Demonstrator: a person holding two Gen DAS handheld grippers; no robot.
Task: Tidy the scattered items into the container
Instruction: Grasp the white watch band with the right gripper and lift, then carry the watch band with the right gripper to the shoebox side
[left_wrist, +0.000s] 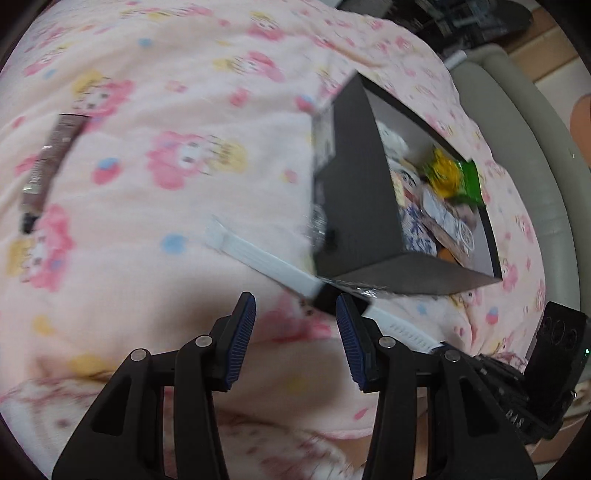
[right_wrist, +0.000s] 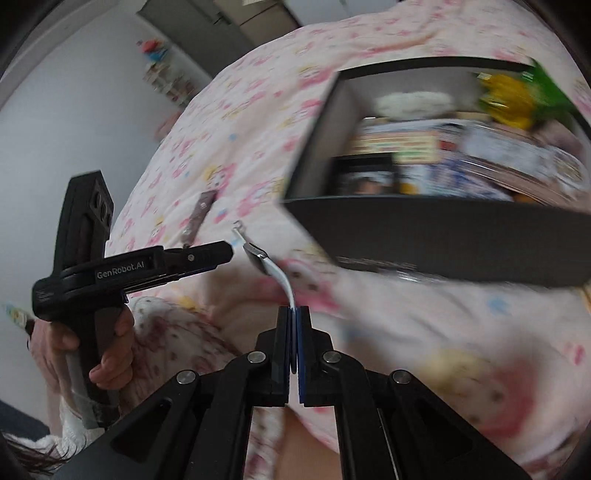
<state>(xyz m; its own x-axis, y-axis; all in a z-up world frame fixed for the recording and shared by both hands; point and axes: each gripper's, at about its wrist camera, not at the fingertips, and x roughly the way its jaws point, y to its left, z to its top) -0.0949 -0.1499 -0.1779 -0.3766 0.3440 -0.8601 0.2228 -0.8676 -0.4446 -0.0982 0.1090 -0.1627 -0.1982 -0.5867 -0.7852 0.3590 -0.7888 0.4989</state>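
A: What is the right gripper (right_wrist: 295, 314) holding?

B: Its fingers are pressing together on the white strap of a watch (right_wrist: 275, 267). The strap is curving up out of the pads, and the dark watch face is hanging in the air above the pink blanket (right_wrist: 424, 350), just beside the near wall of the black box (right_wrist: 443, 229).

A: And the left gripper (left_wrist: 295, 325)?

B: Its fingers are standing spread apart with nothing between the blue pads. In the left wrist view the same watch is showing as a white band running across behind the fingertips, its dark face near the corner of the box.

A: What is lying in the box?

B: It is sitting open on the blanket, already holding several things: a green and yellow packet (left_wrist: 452, 177), something white and fluffy, and some printed packets that are too blurred to read.

A: Anything still lying loose?

B: A brown tube (left_wrist: 50, 162) is lying on the blanket, well apart from the box. In the right wrist view a hand (right_wrist: 107, 354) is gripping the handle of the left gripper, beside a patterned sleeve.
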